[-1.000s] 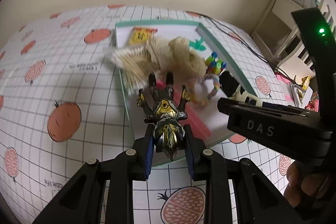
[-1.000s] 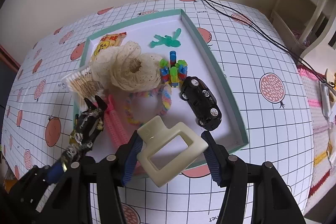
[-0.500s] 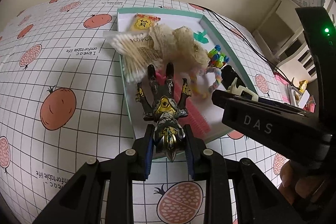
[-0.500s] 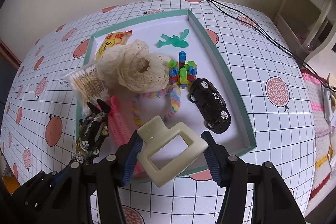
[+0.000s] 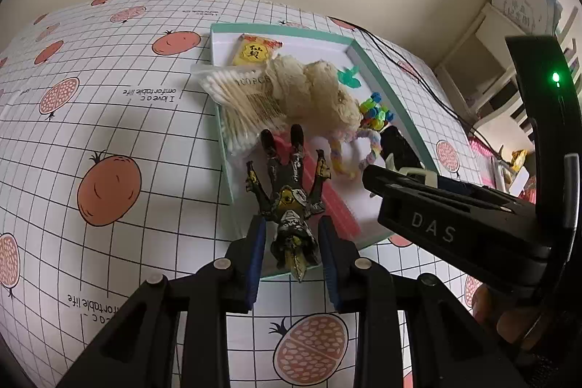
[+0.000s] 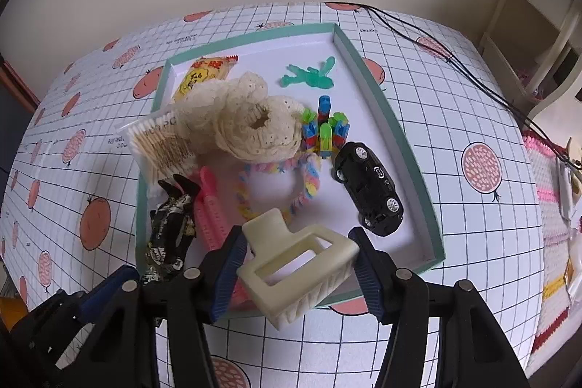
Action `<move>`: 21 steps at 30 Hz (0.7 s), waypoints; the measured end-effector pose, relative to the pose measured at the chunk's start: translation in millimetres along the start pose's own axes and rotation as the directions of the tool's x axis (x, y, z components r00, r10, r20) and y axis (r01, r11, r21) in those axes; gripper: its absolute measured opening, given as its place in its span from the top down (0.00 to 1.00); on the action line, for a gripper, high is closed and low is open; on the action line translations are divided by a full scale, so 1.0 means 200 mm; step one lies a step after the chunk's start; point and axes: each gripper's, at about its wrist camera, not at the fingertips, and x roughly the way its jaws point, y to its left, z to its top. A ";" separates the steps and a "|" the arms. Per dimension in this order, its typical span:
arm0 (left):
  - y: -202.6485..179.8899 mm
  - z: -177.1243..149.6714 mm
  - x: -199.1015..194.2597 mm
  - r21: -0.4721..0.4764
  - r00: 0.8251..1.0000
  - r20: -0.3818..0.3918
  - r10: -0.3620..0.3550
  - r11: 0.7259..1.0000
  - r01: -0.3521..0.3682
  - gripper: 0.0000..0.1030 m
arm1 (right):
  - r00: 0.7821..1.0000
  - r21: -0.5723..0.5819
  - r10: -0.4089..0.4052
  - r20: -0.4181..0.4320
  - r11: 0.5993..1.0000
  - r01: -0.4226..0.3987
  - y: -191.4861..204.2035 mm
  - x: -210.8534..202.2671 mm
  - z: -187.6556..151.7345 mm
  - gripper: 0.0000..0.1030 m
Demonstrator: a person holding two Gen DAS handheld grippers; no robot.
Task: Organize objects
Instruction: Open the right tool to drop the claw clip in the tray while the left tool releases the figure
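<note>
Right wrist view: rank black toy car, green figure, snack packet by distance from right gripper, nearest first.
From the right gripper:
1. Black toy car, tray's right side, just ahead.
2. Green figure, far right part of the tray.
3. Snack packet, far left corner; close to the green figure, hard to call.

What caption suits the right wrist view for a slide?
Right tongs hold a cream plastic hair claw clip above the near edge of a teal-rimmed white tray crowded with small toys.

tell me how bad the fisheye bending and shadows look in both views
Left wrist view: the tablecloth grid bows strongly outward, with soft shadow left of the tray. Right wrist view: the tray's edges curve, corners are vignetted black, and lighting is even, without glare.
</note>
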 end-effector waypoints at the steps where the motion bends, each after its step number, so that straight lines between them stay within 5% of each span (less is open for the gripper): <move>1: 0.01 0.00 -0.01 -0.005 1.000 0.003 -0.003 1.000 0.003 0.71 | 1.000 0.001 0.001 0.007 1.000 -0.001 0.00 -0.01 0.00 0.40; 15: 0.13 0.03 -0.07 -0.104 0.998 0.058 0.005 0.995 0.001 0.71 | 1.000 0.002 0.006 0.031 1.000 -0.006 -0.01 -0.04 0.01 0.39; 21: 0.19 0.04 -0.11 -0.157 0.990 0.105 0.092 0.985 -0.075 0.70 | 0.999 -0.017 0.008 0.042 1.000 -0.008 0.02 -0.06 0.00 0.39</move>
